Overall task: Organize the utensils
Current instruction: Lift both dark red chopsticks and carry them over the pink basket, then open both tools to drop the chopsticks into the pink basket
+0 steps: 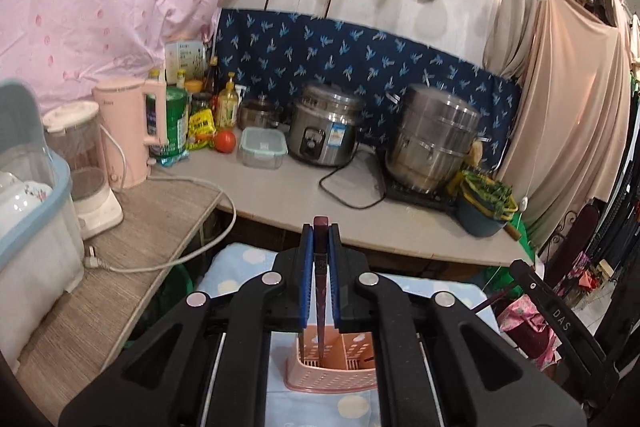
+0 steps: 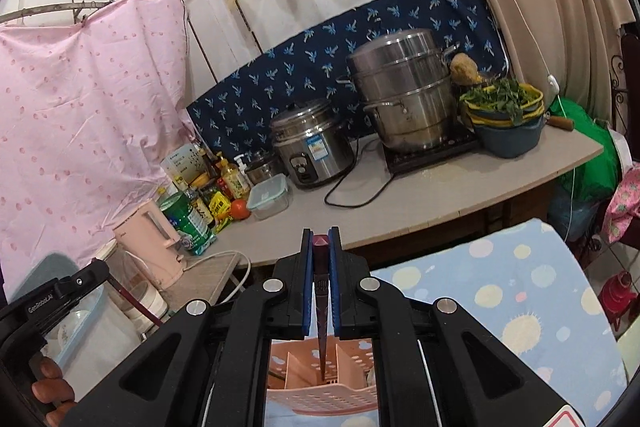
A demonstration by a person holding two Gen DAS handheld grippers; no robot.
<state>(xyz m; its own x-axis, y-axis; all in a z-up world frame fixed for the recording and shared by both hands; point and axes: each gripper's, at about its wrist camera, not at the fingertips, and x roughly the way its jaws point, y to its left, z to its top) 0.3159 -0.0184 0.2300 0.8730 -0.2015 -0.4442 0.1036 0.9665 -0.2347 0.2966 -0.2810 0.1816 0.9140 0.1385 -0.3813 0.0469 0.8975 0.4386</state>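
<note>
The left gripper (image 1: 320, 227) and right gripper (image 2: 321, 231) each clamp a dark chopstick (image 1: 321, 291), tips pointing to six o'clock over the pink basket (image 1: 336, 379); "GenRoboAI" is printed at nine o'clock.

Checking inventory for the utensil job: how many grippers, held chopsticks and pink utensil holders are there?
Grippers: 2 (left gripper, right gripper)
Chopsticks: 2 (left chopstick, right chopstick, one clamped in each gripper)
Pink holder: 1
Total: 5
</note>
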